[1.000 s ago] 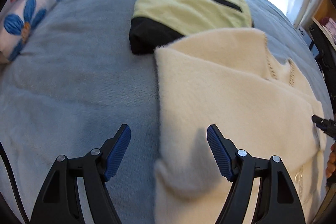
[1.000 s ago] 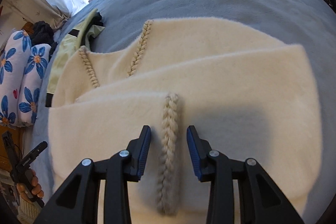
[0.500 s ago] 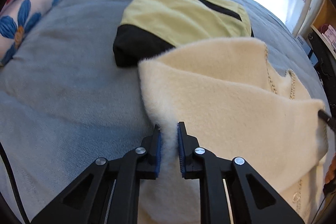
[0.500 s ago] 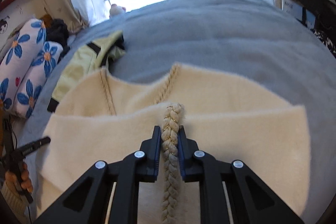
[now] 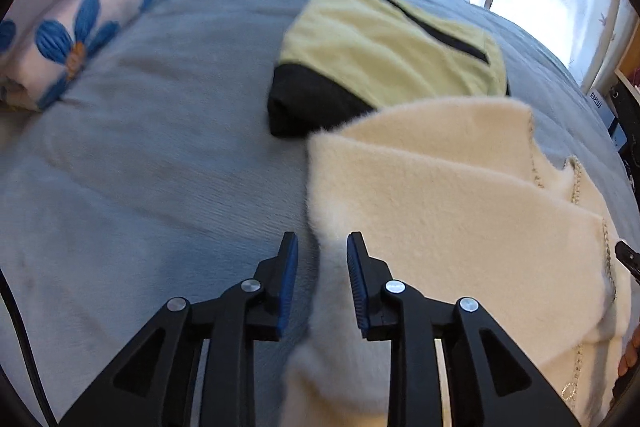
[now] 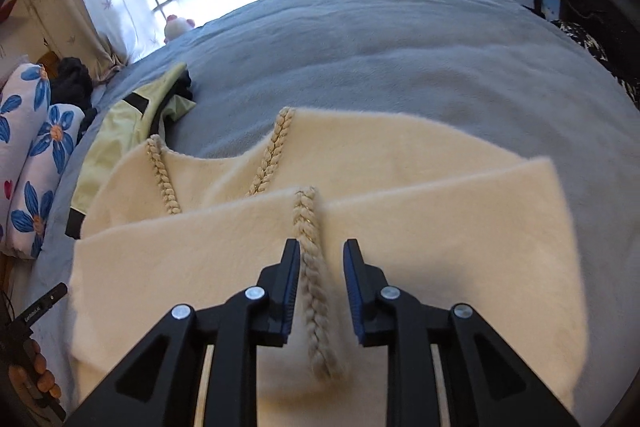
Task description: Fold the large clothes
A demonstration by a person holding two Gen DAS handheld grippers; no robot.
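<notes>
Between the blue pads of the left tongs [image 5: 322, 283] runs the cream coat's [image 5: 452, 211] fuzzy left edge; the jaws stand parted, released, cloth between them but not pinched. The right tongs [image 6: 321, 283] are likewise parted, straddling the braided trim [image 6: 314, 279] without touching it. That braid runs straight ahead, along the tongs' line. The coat lies folded on the grey blanket [image 6: 400, 59], its long axis crosswise to the right tongs. Ahead and right of the right tongs, bare blanket stretches wide. Just beyond the coat's far-left corner sits a yellow-green jacket [image 5: 392, 47]; floral pillows [image 5: 80, 27] lie far left. Writing is too blurred to read.
</notes>
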